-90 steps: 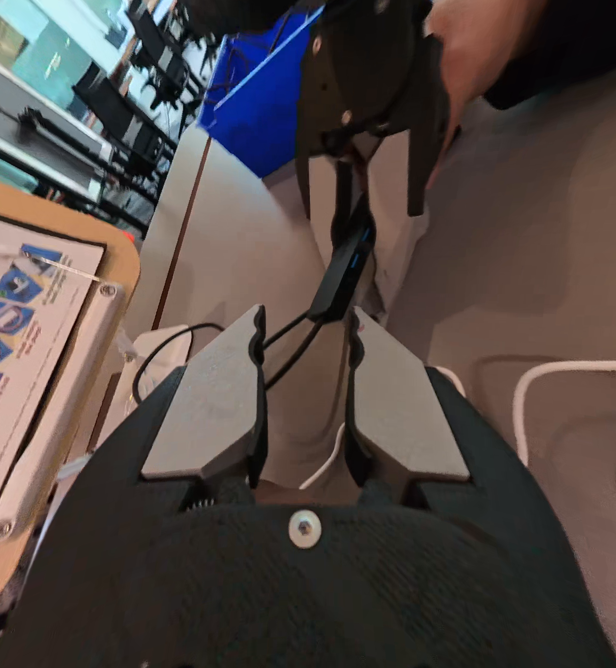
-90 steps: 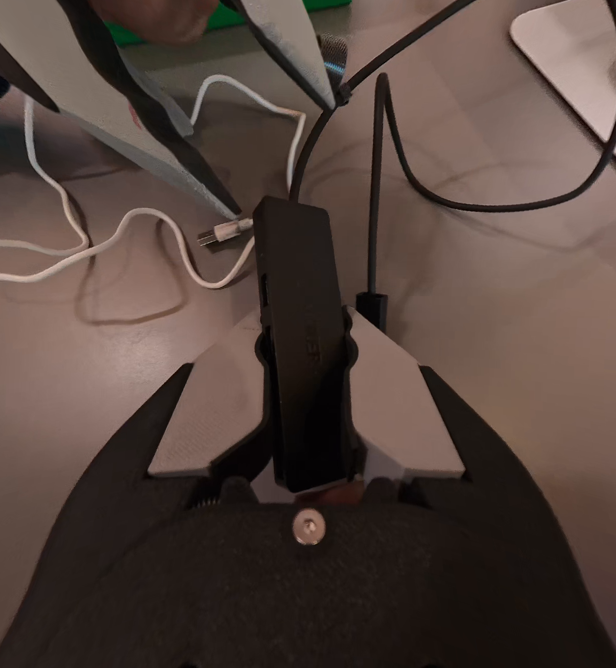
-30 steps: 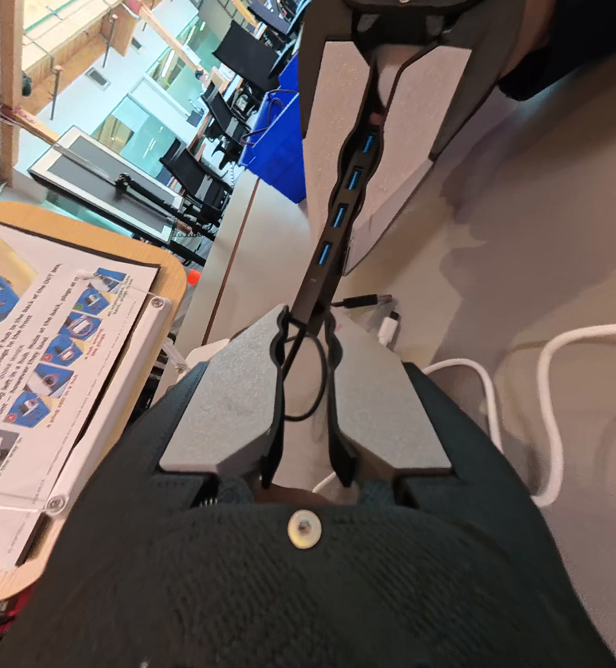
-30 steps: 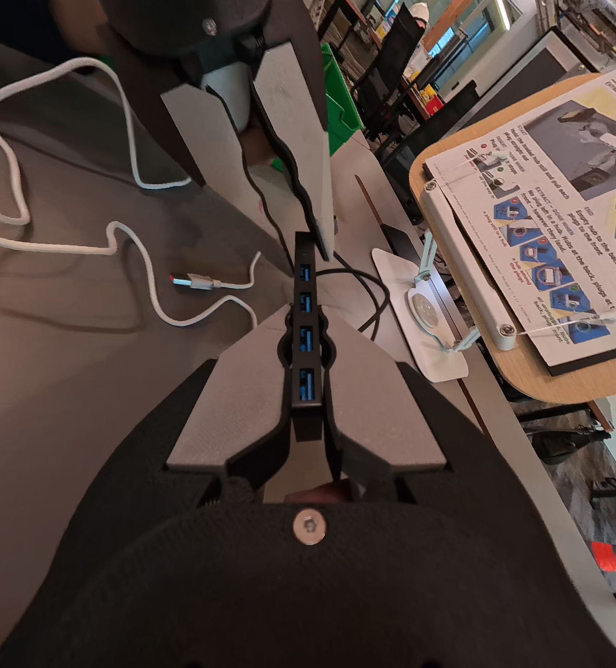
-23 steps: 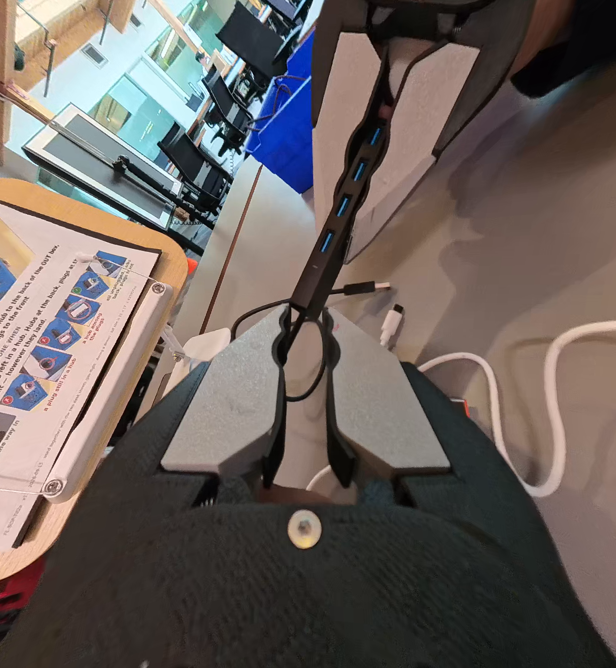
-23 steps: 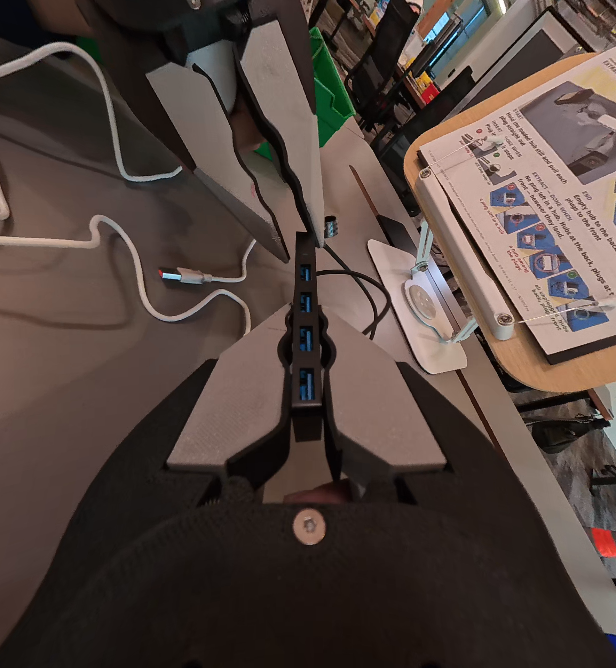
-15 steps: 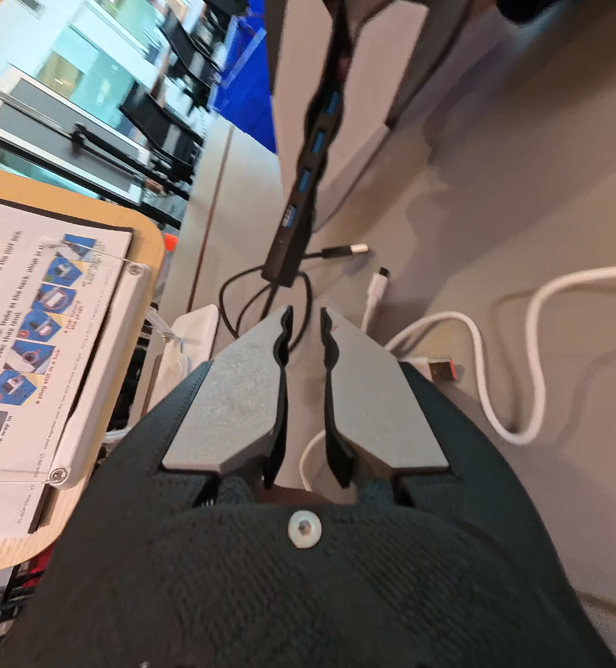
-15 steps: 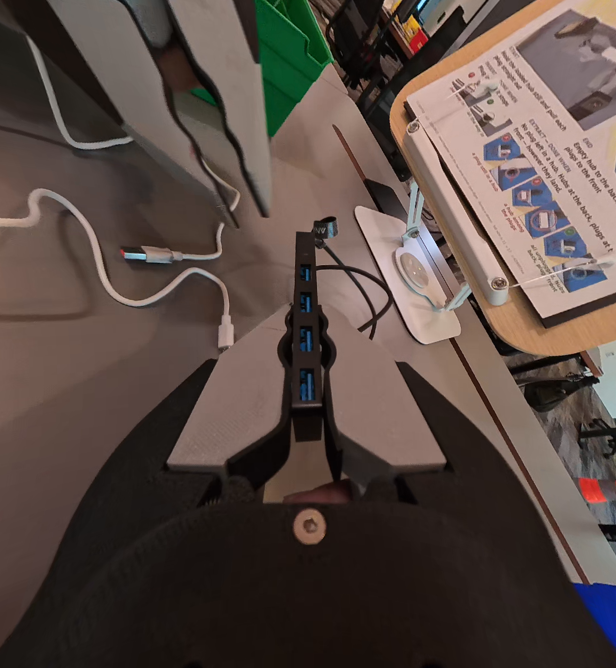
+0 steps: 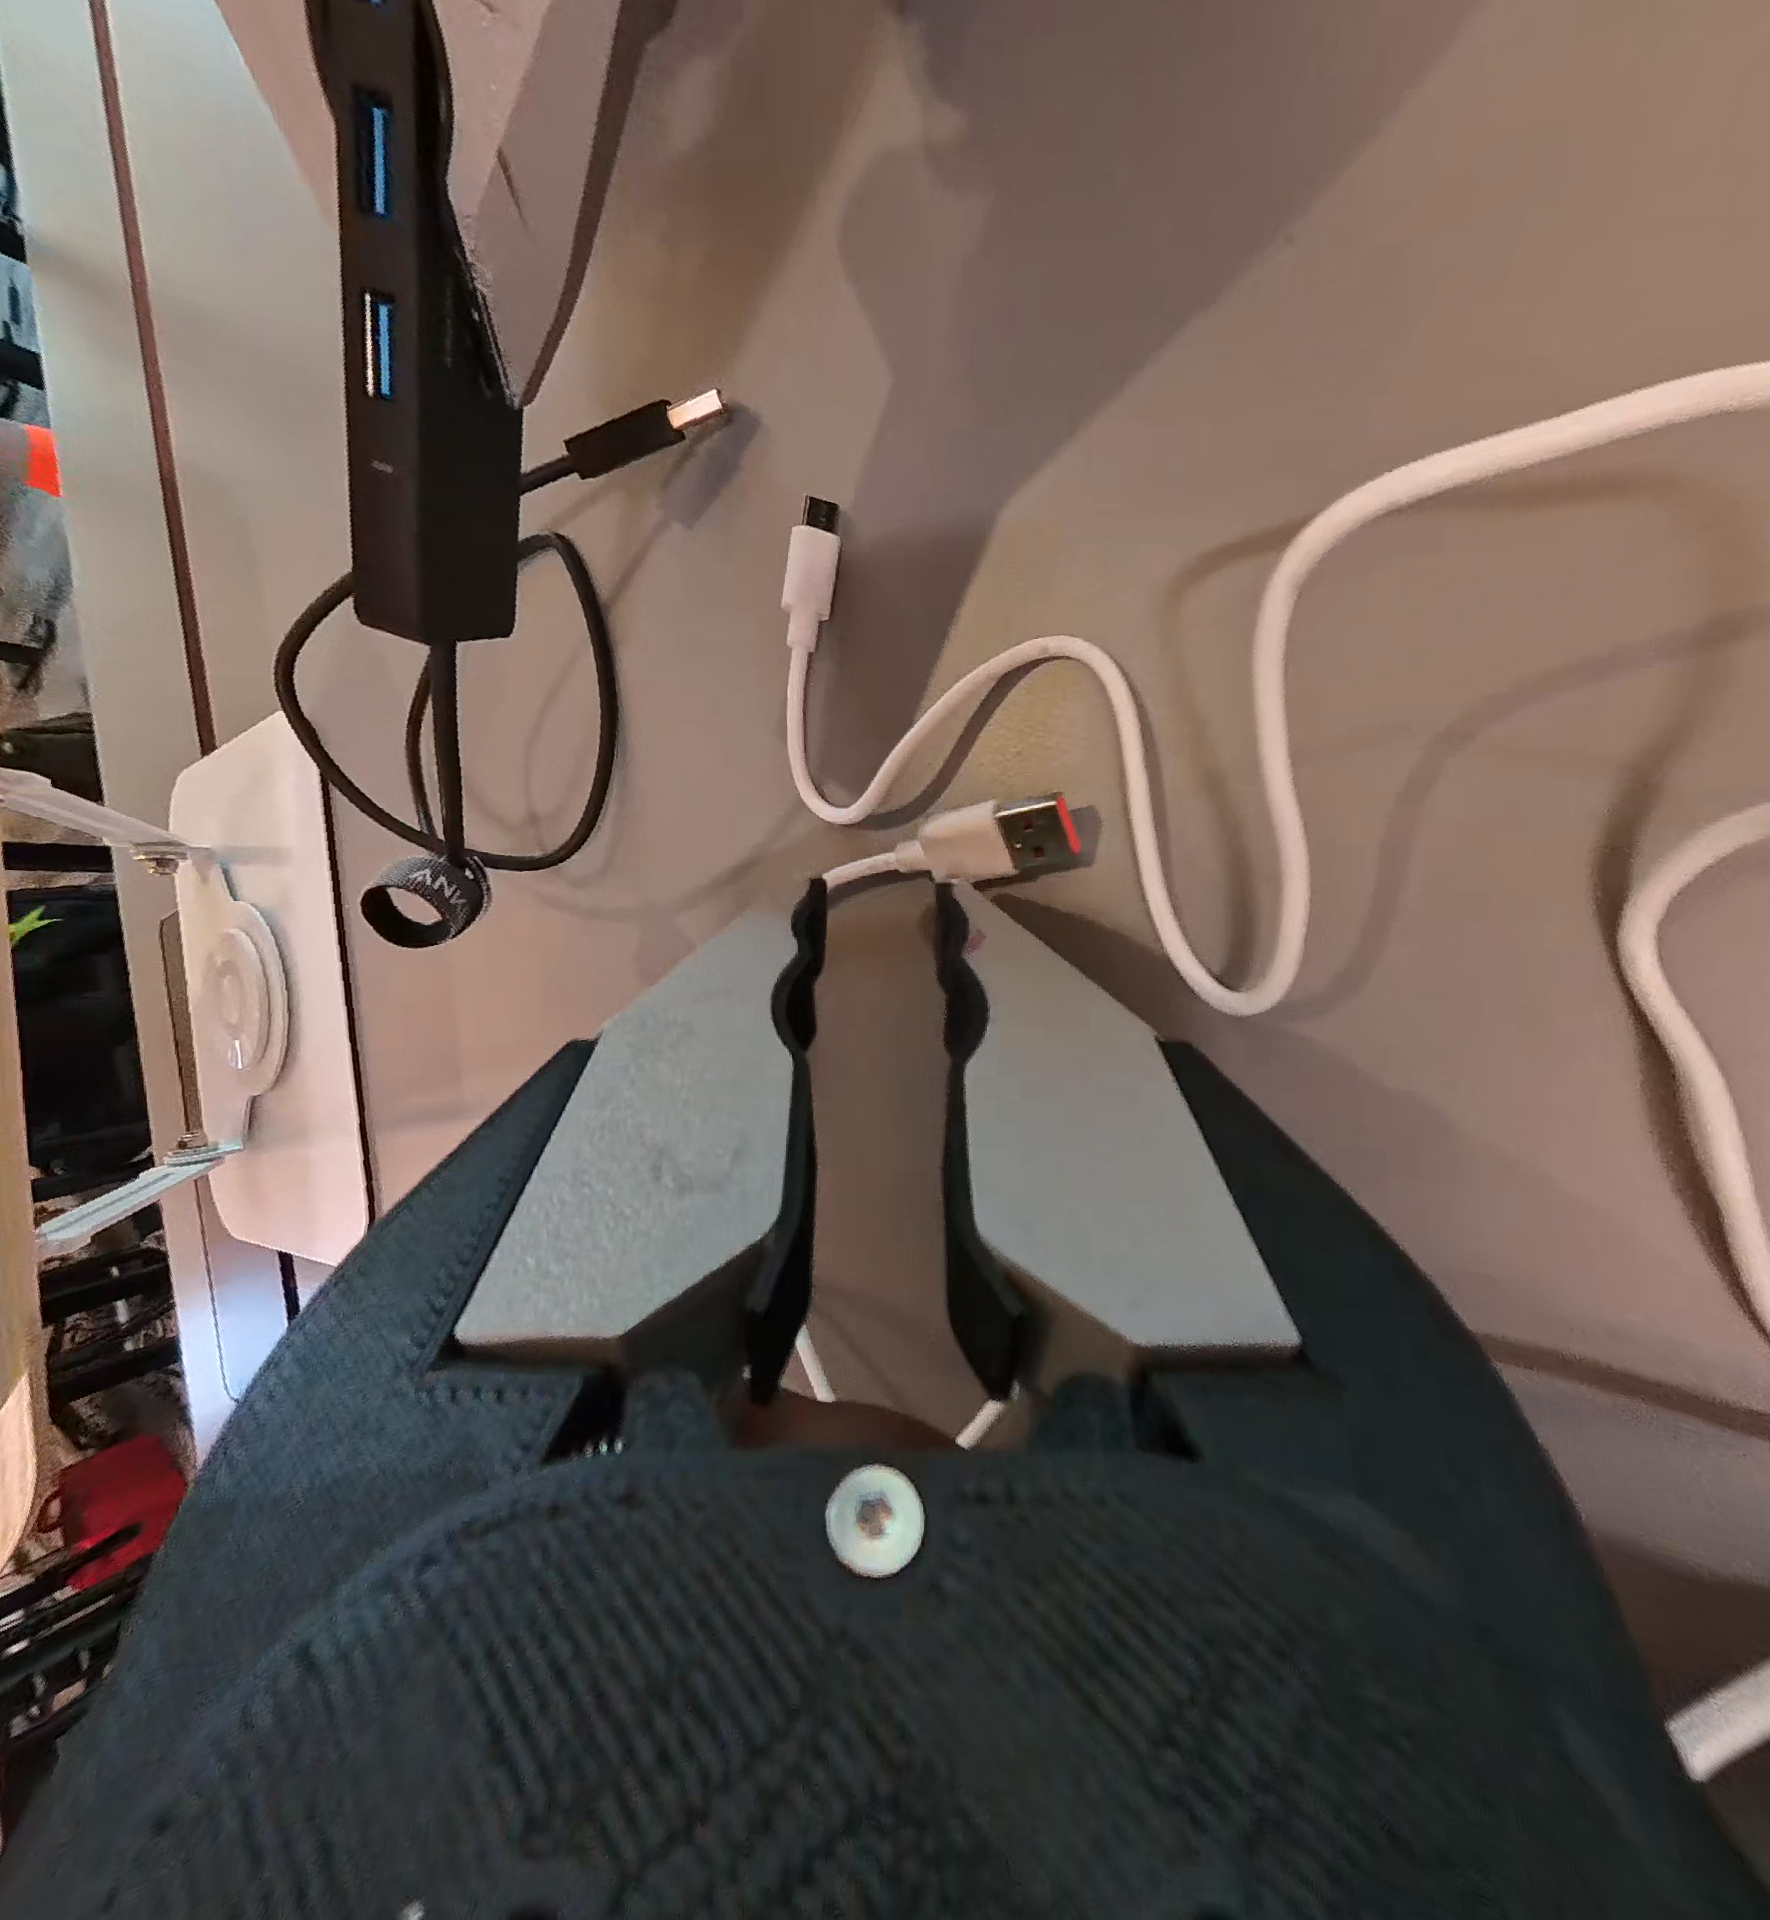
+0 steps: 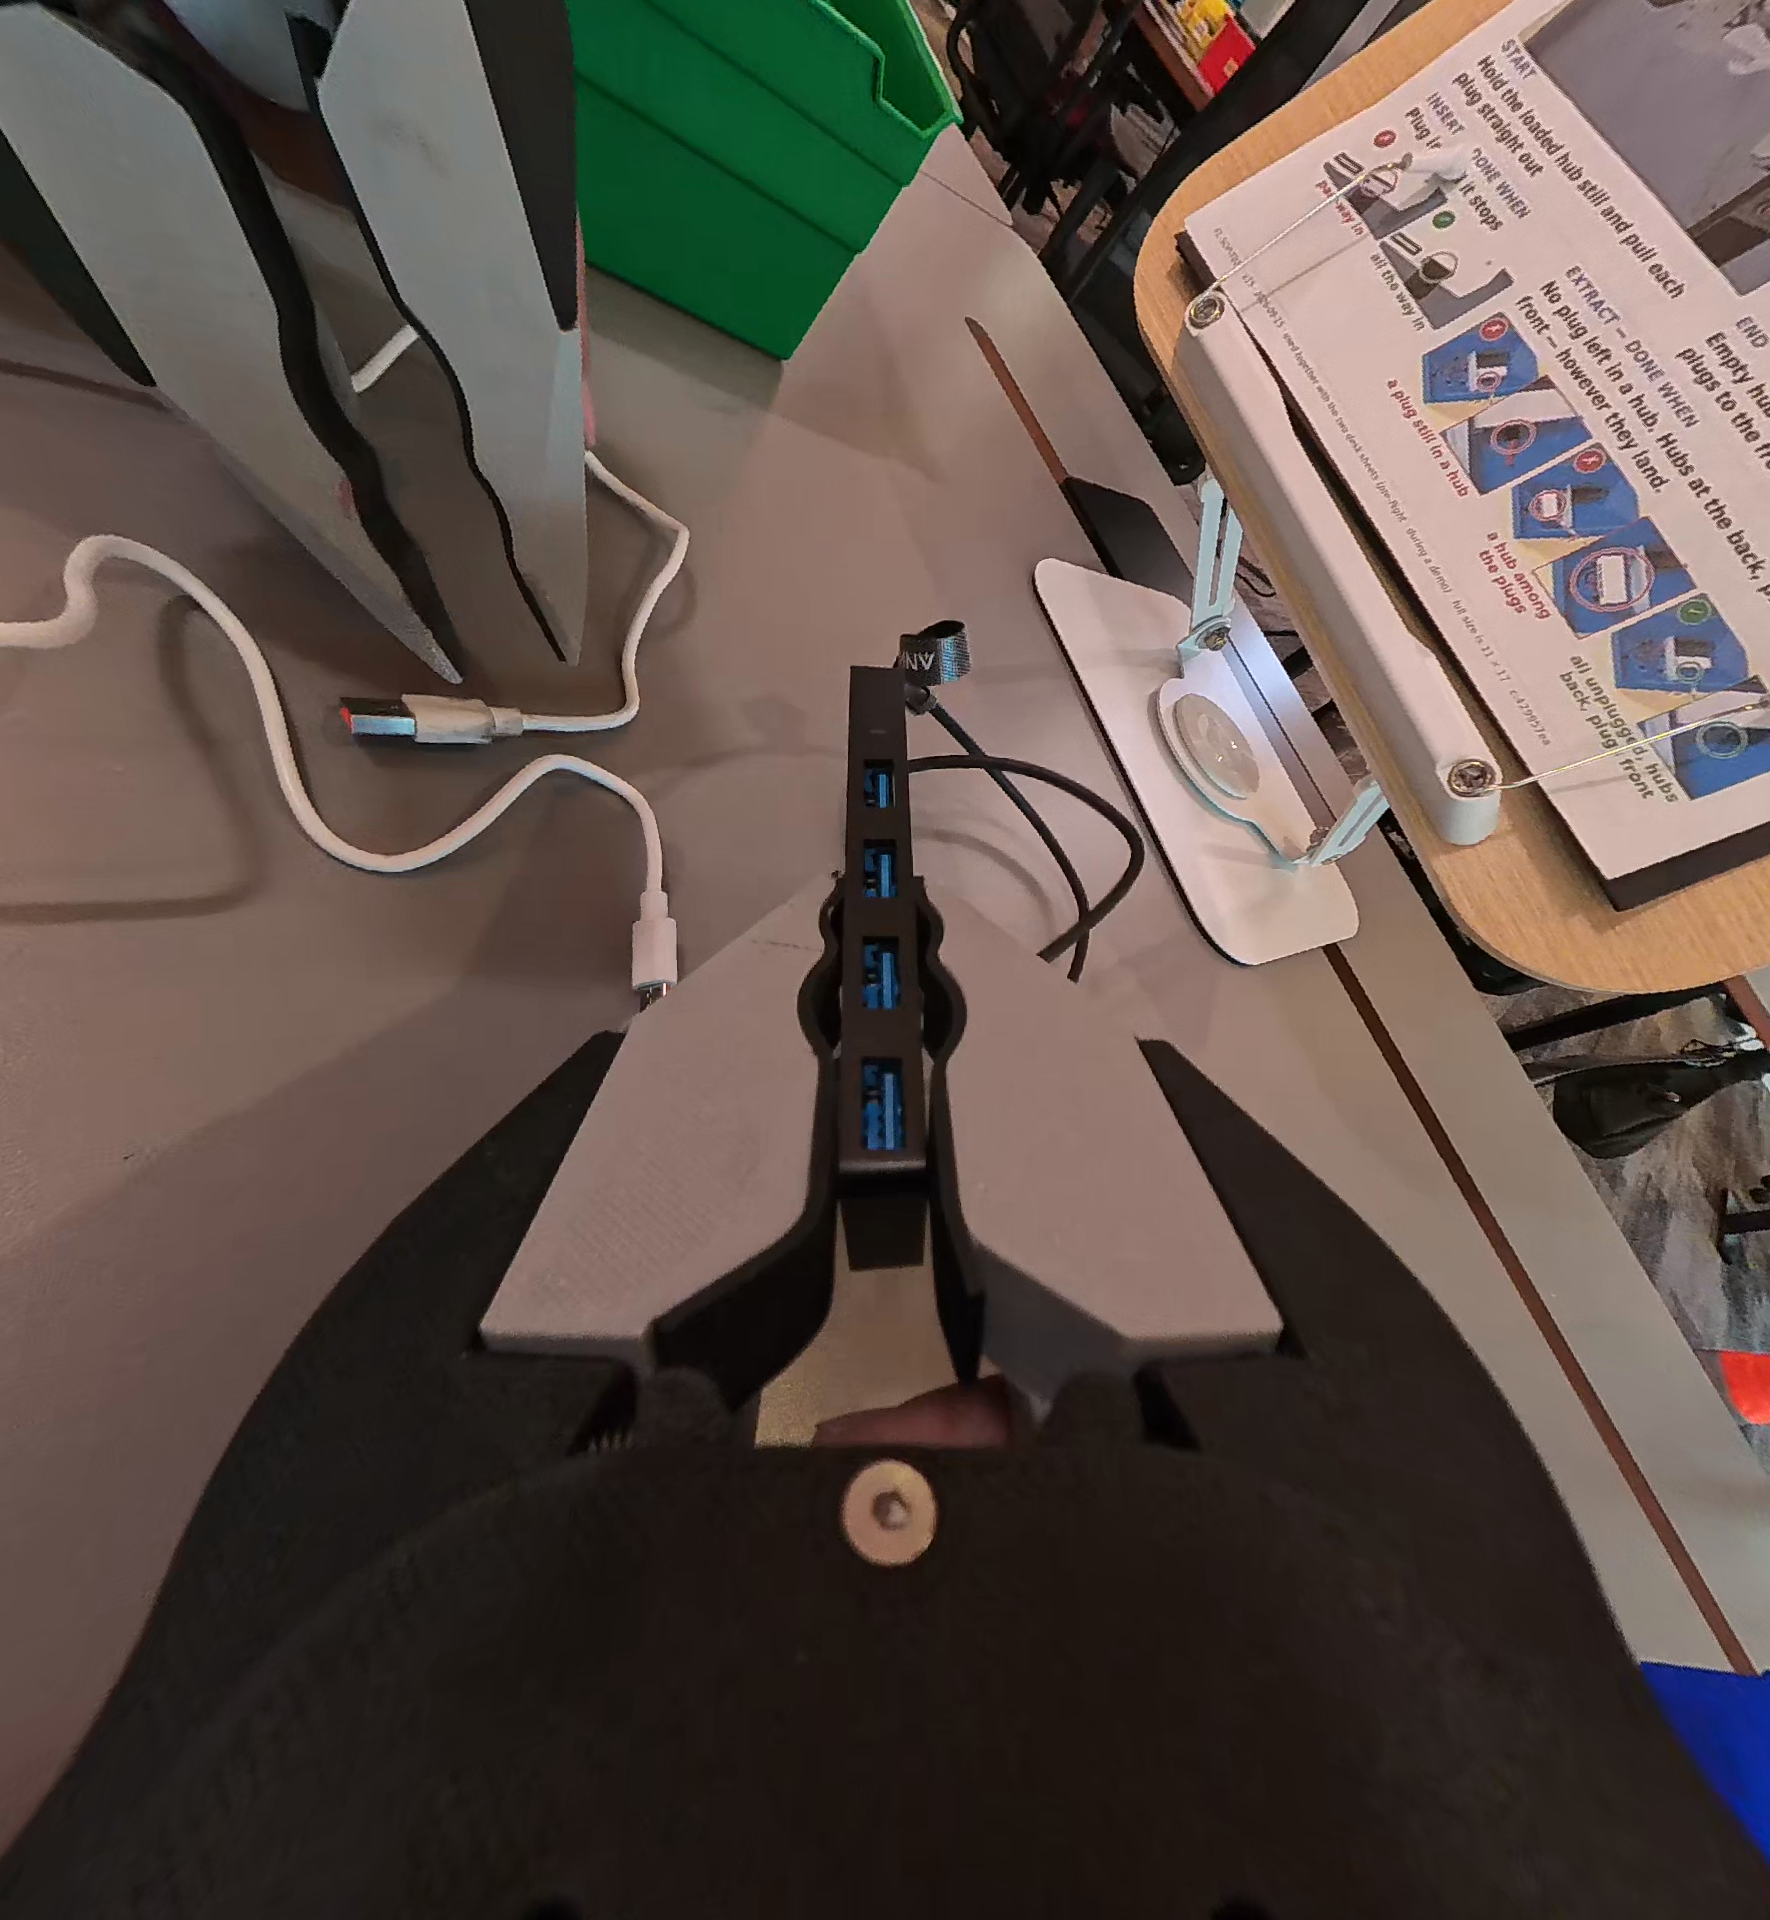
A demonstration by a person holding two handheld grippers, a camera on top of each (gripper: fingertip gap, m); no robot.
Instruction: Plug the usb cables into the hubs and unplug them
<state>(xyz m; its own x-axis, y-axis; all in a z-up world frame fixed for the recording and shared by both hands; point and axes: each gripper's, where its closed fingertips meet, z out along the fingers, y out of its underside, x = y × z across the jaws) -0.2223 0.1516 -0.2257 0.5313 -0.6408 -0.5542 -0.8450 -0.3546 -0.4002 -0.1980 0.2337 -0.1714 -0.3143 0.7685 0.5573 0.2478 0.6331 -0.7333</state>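
My right gripper (image 10: 876,894) is shut on a black USB hub (image 10: 876,987), held edge-up above the grey table with its blue ports facing the camera. The hub also shows in the left wrist view (image 9: 424,416), with its black cable and plug (image 9: 652,431) hanging onto the table. My left gripper (image 9: 879,904) is open and empty, tips low over the table right behind a white USB-A plug with a red insert (image 9: 1006,831). The right wrist view shows the left gripper (image 10: 507,660) just above that plug (image 10: 424,719). A white USB-C plug (image 10: 652,945) lies nearby.
A thicker white cable (image 9: 1276,644) loops over the table to the right. A white stand base (image 10: 1193,758) carries an instruction board (image 10: 1483,416) at the table's edge. Green bins (image 10: 746,156) stand at the back. The grippers' ends are close to 11 cm from one another. My right gripper's tips are some 6 cm from the white USB-C plug (image 10: 652,945). My left wrist view (image 9: 807,582) looks at it from another angle.
My left gripper has left the hub's cable end and come down over the white USB-A plug. My right gripper has turned the hub ports-up and keeps holding it.
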